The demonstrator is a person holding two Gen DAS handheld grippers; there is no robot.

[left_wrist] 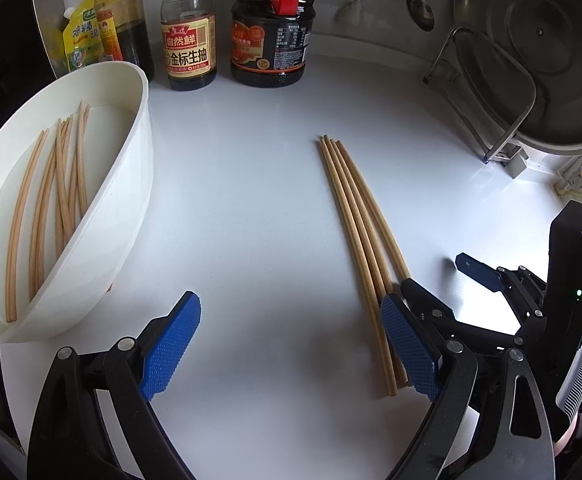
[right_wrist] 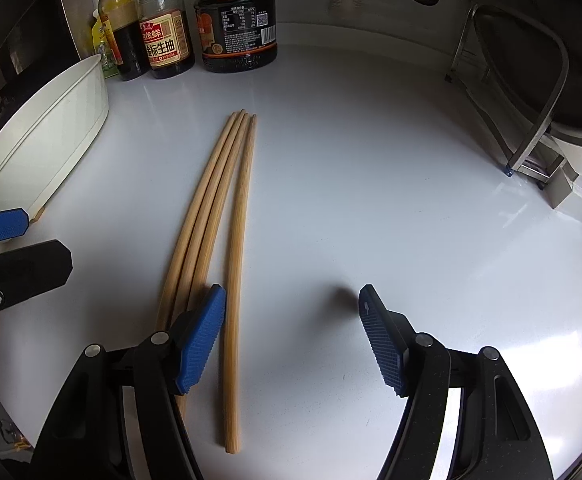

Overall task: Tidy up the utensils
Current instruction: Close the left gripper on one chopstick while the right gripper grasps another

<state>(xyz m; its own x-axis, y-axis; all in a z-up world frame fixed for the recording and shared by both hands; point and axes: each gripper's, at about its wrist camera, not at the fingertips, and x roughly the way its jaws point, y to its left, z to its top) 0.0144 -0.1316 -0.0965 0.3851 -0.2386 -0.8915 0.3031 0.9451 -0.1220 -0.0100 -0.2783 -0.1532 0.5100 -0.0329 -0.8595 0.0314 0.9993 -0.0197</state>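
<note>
My left gripper point(left_wrist: 291, 344) hangs over the white countertop point(left_wrist: 251, 200) with its jaws spread wide and nothing between them; its right blue pad point(left_wrist: 407, 348) sits in front of the near ends of four loose wooden chopsticks point(left_wrist: 355, 216). In the right wrist view my right gripper point(right_wrist: 293, 340) is likewise spread, its pads apart and pressing on nothing. One chopstick of the four loose wooden chopsticks point(right_wrist: 237, 248) runs through the gap just inside its left pad point(right_wrist: 201, 340), while the other three pass under that pad, and I cannot tell whether it touches them. The four sticks lie side by side on the counter, far tips bunched together and pointing toward the back wall, near ends fanned slightly.

To the left stands a white bowl point(left_wrist: 123, 184), tilted, holding a further batch of chopsticks point(left_wrist: 51, 200) leaning inside it. From the right wrist the same white bowl point(right_wrist: 71, 120) shows only its outer wall, well apart from the loose sticks.

Along the back stand sauce bottles point(left_wrist: 189, 40) and a dark jug with a red handle point(left_wrist: 271, 32). At far right a metal rack point(left_wrist: 487, 92) holds a large pot lid point(left_wrist: 551, 52), and a ladle point(left_wrist: 419, 4) hangs on the wall.
</note>
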